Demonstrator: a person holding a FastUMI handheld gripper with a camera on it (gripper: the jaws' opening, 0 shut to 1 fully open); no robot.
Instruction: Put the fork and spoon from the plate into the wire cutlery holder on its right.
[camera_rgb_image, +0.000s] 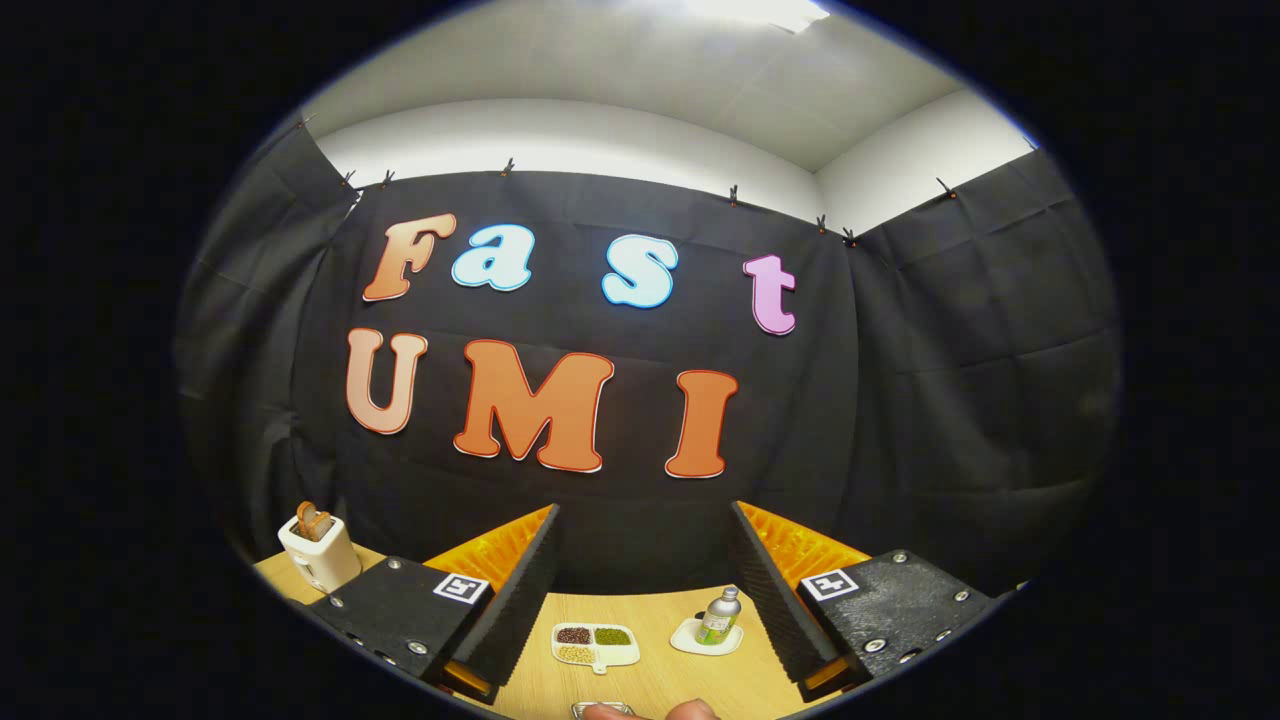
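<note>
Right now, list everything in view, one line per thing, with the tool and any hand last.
light wooden table: one, tan, under everything
cream toaster with brown toast: one, far left of the table, beyond the left finger
white divided dish of beans: one, three compartments of dark, green and pale beans, between the fingers
small silver bottle with green label: one, upright on a white saucer, just inside the right finger
tool: one, fingers wide apart, holding nothing
fingertip: one, nearest edge, beside a small metallic thing I cannot identify
</note>
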